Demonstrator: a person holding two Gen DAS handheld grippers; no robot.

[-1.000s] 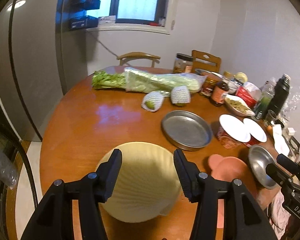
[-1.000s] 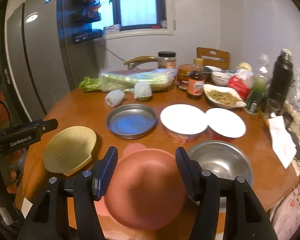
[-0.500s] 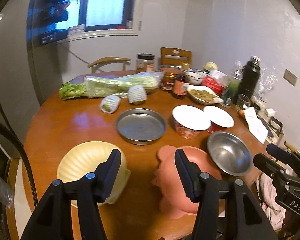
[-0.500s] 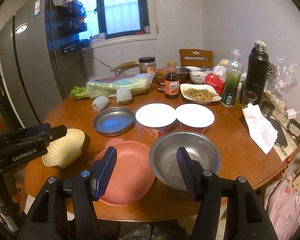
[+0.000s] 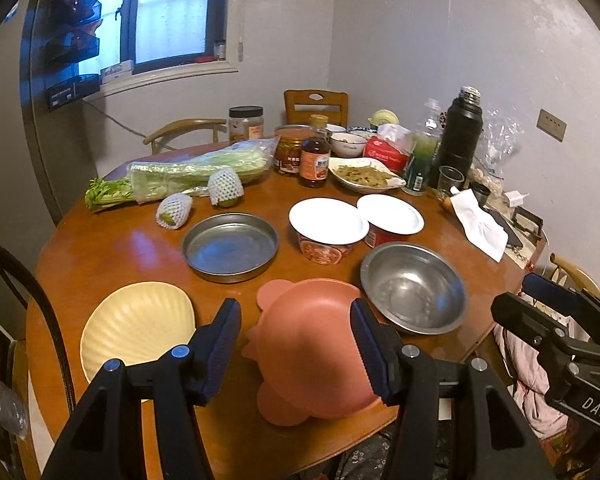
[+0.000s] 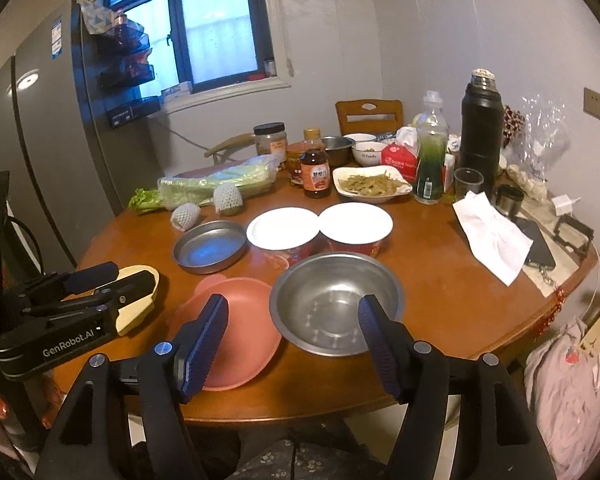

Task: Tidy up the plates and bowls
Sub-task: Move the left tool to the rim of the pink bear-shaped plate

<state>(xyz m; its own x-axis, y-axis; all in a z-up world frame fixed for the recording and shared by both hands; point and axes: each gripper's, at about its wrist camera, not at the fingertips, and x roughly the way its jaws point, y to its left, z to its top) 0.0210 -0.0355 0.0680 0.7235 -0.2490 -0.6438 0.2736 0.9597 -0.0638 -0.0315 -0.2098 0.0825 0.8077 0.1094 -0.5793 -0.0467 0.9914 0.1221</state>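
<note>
Desk (image 6: 440, 280), as I see it from my left tool's camera. Near edge, left to right: shell plate (image 5: 136, 324), animal-shaped plate (image 5: 308, 344), steel bowl (image 5: 414, 286), the last two just beside each other. Behind them: round tin (image 5: 230, 246), then two lidded cups (image 5: 328, 224) side by side. Far row: bagged celery (image 5: 188, 174) left, bottles and flask (image 5: 460, 136) right.

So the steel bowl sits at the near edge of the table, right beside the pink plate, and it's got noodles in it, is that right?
Not quite. The steel bowl does sit near the table's near edge, right beside the pink plate, but it holds no noodles: it is empty, as the right wrist view shows with its bare metal bottom in plain sight.
</note>
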